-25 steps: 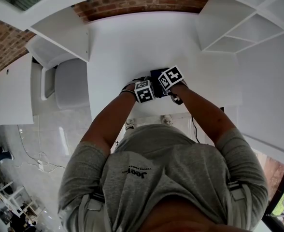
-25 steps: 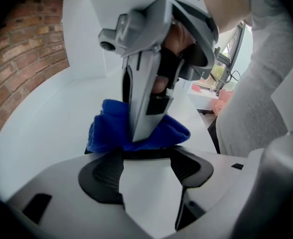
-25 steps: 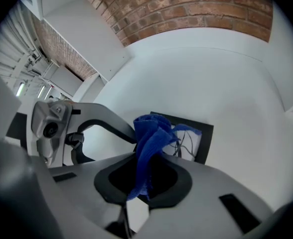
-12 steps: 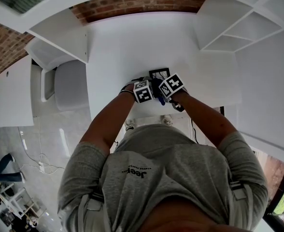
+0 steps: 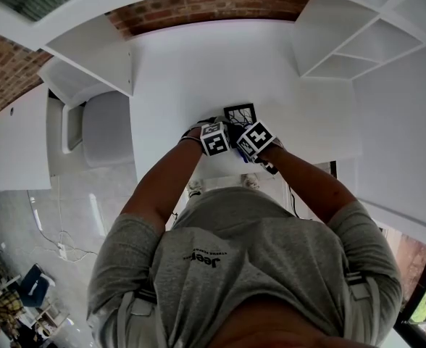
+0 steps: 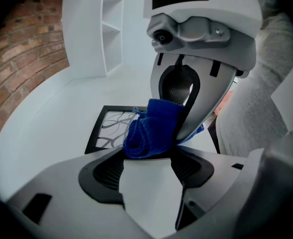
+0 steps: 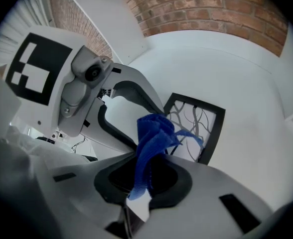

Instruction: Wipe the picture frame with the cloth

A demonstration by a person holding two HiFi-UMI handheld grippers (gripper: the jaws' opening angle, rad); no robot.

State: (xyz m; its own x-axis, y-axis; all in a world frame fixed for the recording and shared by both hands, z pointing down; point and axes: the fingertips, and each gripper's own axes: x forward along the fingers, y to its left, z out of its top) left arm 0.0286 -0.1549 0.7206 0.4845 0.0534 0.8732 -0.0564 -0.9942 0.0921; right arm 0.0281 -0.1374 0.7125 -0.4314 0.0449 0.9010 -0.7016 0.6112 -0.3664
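Right gripper (image 7: 146, 176): jaws pinched on blue cloth (image 7: 154, 133), which is soft, light and bunched, best held by a fold. Left gripper (image 6: 147, 166): jaws apart, nothing between. Beyond: black picture frame (image 6: 111, 126), flat on white desk (image 5: 198, 71); probably light and apt to slide, so steady its edge.

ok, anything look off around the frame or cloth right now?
Nothing spilled or damaged. The blue fabric cloth is a bunched wad in the fingers of the right gripper, not spread flat. The black-edged picture frame lies flat on the white table, unheld; the left gripper is open, empty.
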